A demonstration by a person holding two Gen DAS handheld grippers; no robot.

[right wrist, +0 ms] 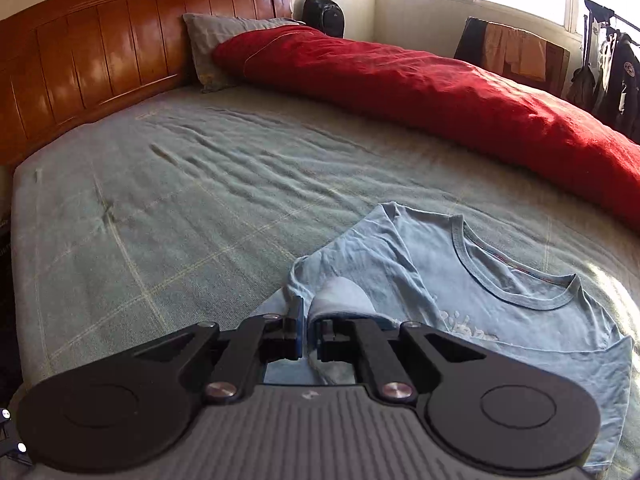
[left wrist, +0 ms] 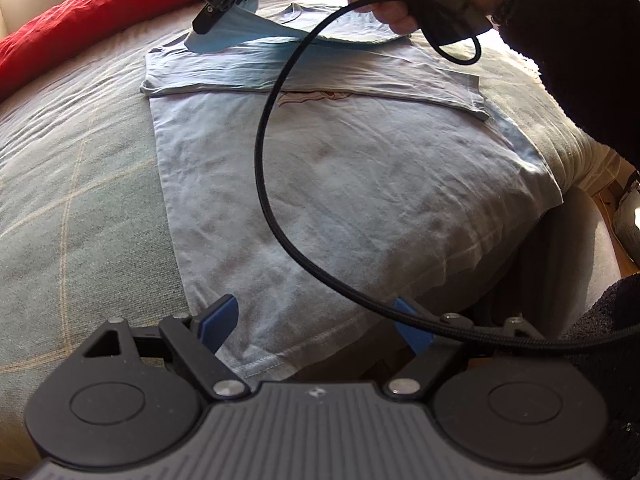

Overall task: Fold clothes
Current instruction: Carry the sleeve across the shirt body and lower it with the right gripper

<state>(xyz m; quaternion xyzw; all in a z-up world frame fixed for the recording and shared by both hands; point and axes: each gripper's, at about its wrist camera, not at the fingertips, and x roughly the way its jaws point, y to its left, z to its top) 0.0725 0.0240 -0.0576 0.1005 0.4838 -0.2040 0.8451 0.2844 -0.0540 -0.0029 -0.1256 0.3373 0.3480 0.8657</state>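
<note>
We see a bed (right wrist: 168, 184) covered with a grey-green sheet (left wrist: 72, 184) crossed by pale check lines and creased in ridges toward the wooden headboard (right wrist: 100, 52). A light blue T-shirt (left wrist: 320, 168) lies flat on the sheet near the bed's edge, its upper part folded over across the chest. A red quilt (right wrist: 440, 92) lies bunched in a long roll along the far side. A grey pillow (right wrist: 212, 36) rests against the headboard, touching the quilt's end.

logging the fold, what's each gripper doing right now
left gripper: open, holding nothing.
right gripper: shut on a sleeve of the light blue cotton t-shirt.
</note>
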